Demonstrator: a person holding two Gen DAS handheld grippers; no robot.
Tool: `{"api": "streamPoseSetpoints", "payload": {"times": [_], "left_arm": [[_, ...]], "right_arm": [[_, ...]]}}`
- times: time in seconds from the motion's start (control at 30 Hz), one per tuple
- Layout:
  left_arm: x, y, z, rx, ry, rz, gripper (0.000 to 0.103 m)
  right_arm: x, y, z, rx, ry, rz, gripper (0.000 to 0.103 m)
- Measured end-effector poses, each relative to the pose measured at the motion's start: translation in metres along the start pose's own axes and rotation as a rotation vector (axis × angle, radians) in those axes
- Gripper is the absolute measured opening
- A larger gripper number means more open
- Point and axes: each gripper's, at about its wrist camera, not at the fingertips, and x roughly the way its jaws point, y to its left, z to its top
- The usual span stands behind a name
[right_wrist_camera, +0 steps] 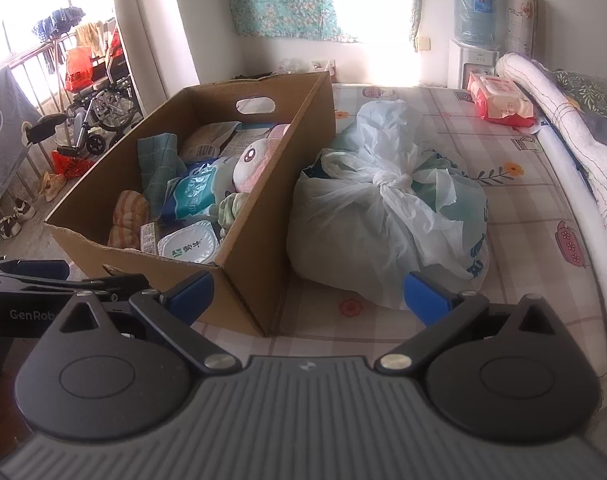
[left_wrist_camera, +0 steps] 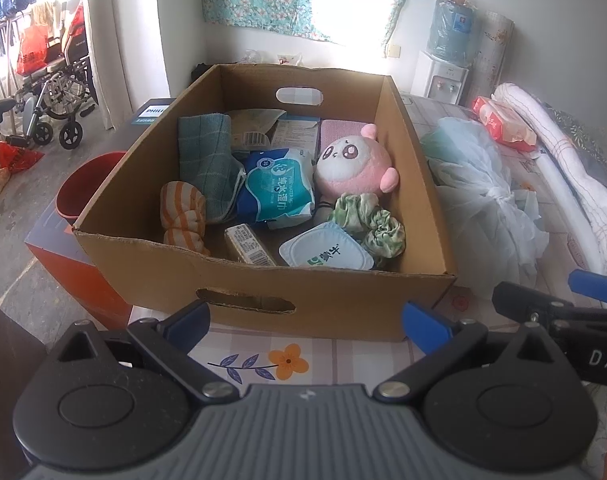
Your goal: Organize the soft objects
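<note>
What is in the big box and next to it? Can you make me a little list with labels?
box: open cardboard box on the flowered cover
toy: pink and white plush inside, near the right wall
cloths: teal towel, orange striped roll, green scrunchie
packs: blue wet wipes pack, white tub lid
beside box: knotted plastic bag, to its right
left gripper: open, holding nothing
right gripper: open, holding nothing

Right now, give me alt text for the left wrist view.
An open cardboard box on a flowered tablecloth holds a pink plush toy, a blue wet-wipes pack, a teal cloth and a green scrunchie. The left tongs are open before it, empty.
</note>
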Motion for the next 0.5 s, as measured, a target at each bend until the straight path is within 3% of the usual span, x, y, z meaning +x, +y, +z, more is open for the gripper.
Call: {"api": "streamPoseSetpoints", "payload": {"times": [0.5], "left_arm": [[0.0064,0.0034,-0.0012,-0.023,0.023,0.006,0.103]], "right_arm": [[0.011,0.0025,-0.0007,-0.032,0.031,-0.03,0.102]]}}
